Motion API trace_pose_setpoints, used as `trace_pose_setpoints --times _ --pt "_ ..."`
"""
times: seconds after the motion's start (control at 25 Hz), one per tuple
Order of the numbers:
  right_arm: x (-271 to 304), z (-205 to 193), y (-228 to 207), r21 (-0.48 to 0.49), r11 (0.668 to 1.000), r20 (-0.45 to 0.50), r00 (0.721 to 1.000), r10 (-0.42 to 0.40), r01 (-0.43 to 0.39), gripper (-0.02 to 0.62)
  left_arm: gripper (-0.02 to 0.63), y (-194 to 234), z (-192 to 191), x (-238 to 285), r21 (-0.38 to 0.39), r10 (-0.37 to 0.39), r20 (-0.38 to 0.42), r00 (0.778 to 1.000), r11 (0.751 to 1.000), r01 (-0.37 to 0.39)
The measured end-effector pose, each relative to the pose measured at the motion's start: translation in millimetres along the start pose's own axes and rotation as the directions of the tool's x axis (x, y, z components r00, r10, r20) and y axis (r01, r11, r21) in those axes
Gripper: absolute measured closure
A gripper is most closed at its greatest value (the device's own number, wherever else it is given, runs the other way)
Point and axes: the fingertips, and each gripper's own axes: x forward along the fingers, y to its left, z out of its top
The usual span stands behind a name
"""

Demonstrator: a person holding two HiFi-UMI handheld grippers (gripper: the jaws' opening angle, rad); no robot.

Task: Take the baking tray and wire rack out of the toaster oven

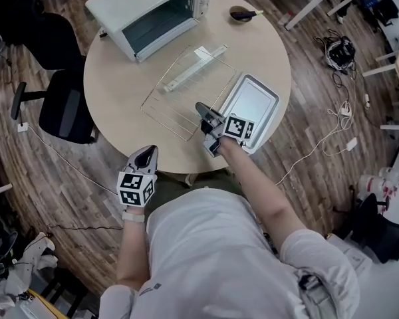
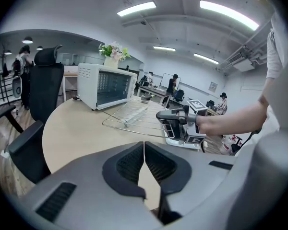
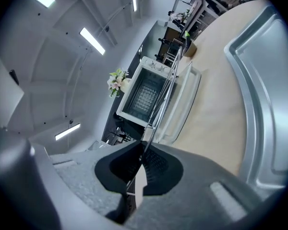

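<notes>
The wire rack (image 1: 179,95) lies flat on the round table (image 1: 120,92), its far part over the open door of the white toaster oven (image 1: 153,12). My right gripper (image 1: 201,107) is shut on the rack's near right corner; in the right gripper view a thin wire (image 3: 159,104) runs from the shut jaws (image 3: 141,150) towards the oven (image 3: 144,97). The silver baking tray (image 1: 253,102) sits on the table just right of that gripper, and its rim (image 3: 249,80) fills the right of the right gripper view. My left gripper (image 1: 146,151) hangs at the table's near edge, shut and holding nothing (image 2: 144,150).
A small dark bowl (image 1: 241,13) stands at the table's far right. Two black office chairs (image 1: 66,108) crowd the table's left side. Cables and plugs (image 1: 339,121) trail over the wooden floor on the right. The left gripper view shows the rack (image 2: 132,116) and oven (image 2: 105,92) ahead.
</notes>
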Motion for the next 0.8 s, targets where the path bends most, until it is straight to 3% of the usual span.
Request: trace_pose_setpoints --times 0.44,0.8 --pt "53.1 -78.3 49.1 0.0 1.0 -0.038 0.999 -0.017 0.017 0.589 0.609 69.8 -24.4 -76.7 -0.033 0.029 0.008 1.0 0.999 -0.029" --pt "101.3 -140.0 63.3 0.021 0.998 -0.036 0.998 -0.06 0.061 0.589 0.609 126.4 -42.3 -123.7 -0.045 0.04 0.013 0.999 0.998 -0.039"
